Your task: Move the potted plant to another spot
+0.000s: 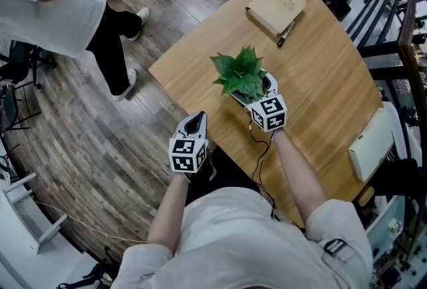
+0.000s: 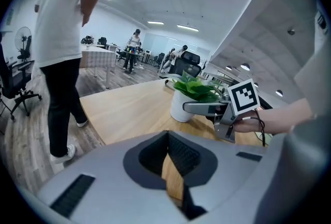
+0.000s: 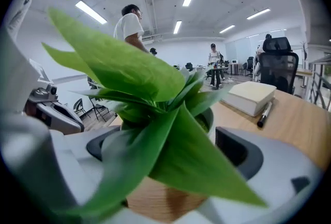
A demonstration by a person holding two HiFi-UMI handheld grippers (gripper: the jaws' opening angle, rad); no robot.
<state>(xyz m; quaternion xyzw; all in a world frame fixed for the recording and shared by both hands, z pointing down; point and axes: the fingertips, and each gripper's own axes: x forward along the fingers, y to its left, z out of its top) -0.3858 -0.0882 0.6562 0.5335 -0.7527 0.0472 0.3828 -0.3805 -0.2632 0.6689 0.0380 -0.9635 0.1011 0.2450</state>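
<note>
**Item:** green leafy plant in a round white pot (image 1: 241,74). It stands upright on the pale wooden desk (image 1: 320,81), towards its near-left edge.

**Right claw** (image 1: 257,95): mine, spread wide with a pad on either side of the pot. I see a gap on the right side, so I judge it is not yet gripping.

**Left claw** (image 1: 194,122): closed on nothing, held off the desk's near edge, left of the pot.

**Also on the desk:** tan closed book (image 1: 275,7) with a black pen (image 1: 286,33) just beside it, on the far side, well apart from the pot.

**Hazards, as I judge them:**
- Leaves fill my right claw's view, so I could pinch foliage instead of the pot wall.
- The pot is round and smooth. A hold high at the rim may let it slip or tilt and spill.
- A far placement risks knocking the pen.
</note>
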